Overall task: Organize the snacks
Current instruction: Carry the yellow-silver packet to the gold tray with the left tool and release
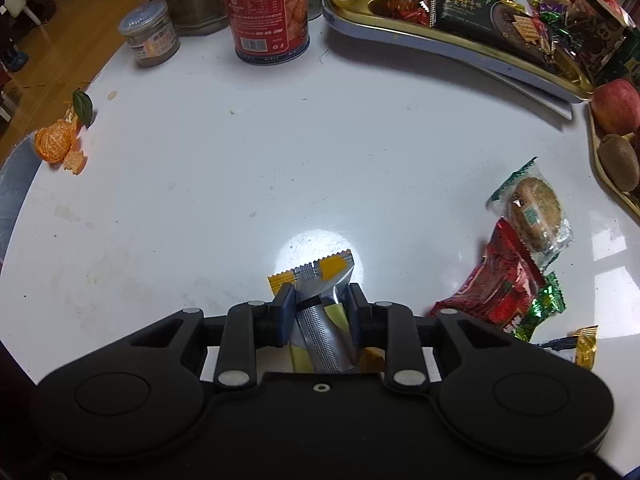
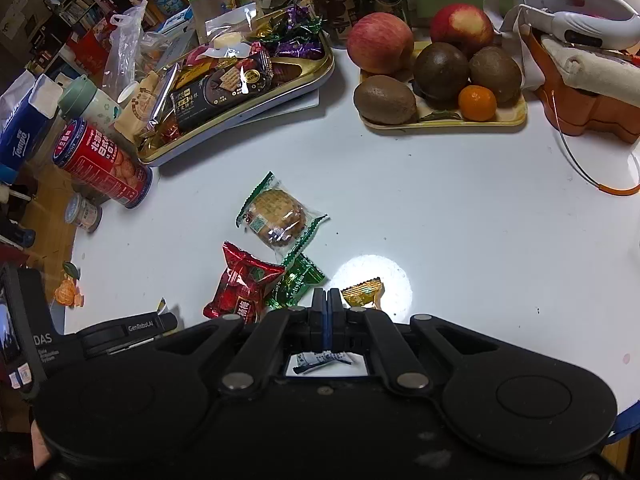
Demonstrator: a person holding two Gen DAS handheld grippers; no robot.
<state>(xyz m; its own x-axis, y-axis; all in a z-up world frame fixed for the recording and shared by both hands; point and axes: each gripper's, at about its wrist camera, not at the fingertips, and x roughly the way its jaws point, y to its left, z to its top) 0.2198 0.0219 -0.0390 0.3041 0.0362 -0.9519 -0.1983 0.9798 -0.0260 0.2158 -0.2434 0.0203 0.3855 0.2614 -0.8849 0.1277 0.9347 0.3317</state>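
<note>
Pinching a yellow-and-silver wrapper (image 1: 320, 300) between the pads of the left gripper (image 1: 318, 304), low over the white table (image 1: 240, 184). Clenched on it, jaws narrowed to the packet's width, one pad on each long side. Long axis of the wrapper running straight ahead along the fingers, crimped end sticking out in front, the rest trailing back under the gripper body. Whether lifted clear of the table or resting on it: cannot tell.

Snack tray (image 1: 460, 54) lying ahead and to the right of this gripper, well apart, already heaped with packets. Judged next move: carry forward and rightward to that tray, keeping the wrapper lengthwise so it slides in among the others.

Loose snacks to the right of the left gripper: a biscuit pack (image 1: 532, 216), a red pack (image 1: 500, 284) touching it, a green candy (image 1: 542, 308) just beside.

Right gripper (image 2: 327, 300) shut tight on nothing, pads pressed together, hovering with those same snacks ahead and to its left and a gold candy (image 2: 362, 292) just beside its right finger. Nearer to that loose pile than the left gripper, so likely better placed for it.
</note>
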